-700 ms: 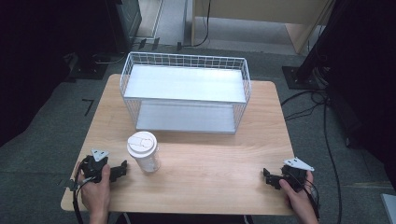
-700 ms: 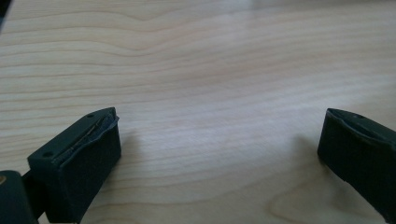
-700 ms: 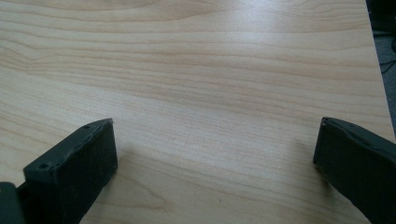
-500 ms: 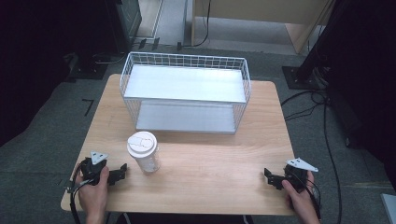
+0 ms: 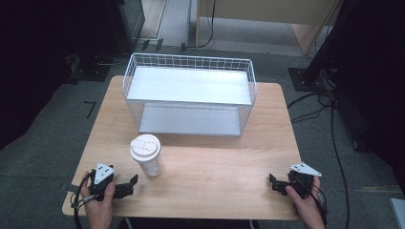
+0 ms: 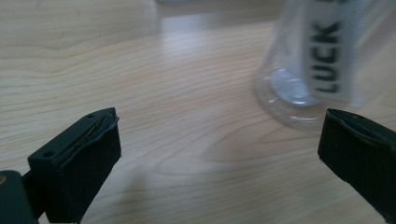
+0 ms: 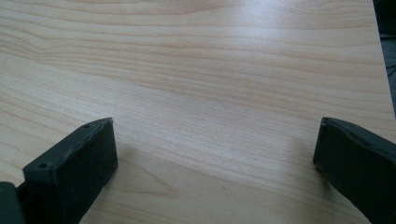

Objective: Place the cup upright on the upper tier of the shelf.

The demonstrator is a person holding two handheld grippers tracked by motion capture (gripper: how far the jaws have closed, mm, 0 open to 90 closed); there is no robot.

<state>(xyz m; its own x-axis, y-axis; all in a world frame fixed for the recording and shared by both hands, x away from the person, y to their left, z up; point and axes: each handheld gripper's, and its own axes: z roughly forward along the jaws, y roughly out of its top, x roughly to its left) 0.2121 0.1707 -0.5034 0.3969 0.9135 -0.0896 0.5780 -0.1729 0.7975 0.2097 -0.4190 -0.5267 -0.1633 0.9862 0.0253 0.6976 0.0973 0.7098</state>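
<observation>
A clear plastic cup with a white lid stands upright on the wooden table, front left of centre. In the left gripper view the cup's base with black lettering sits just ahead and to the right of the jaws. My left gripper rests near the front left edge, open, nothing between its jaws. My right gripper lies near the front right edge, open over bare wood.
A white wire basket with two shelf levels stands at the back middle of the table. Dark floor with cables surrounds the table. Bare wood stretches between the cup and the right gripper.
The left gripper has slid slightly back toward the front edge. The cup and the right gripper have stayed put.
</observation>
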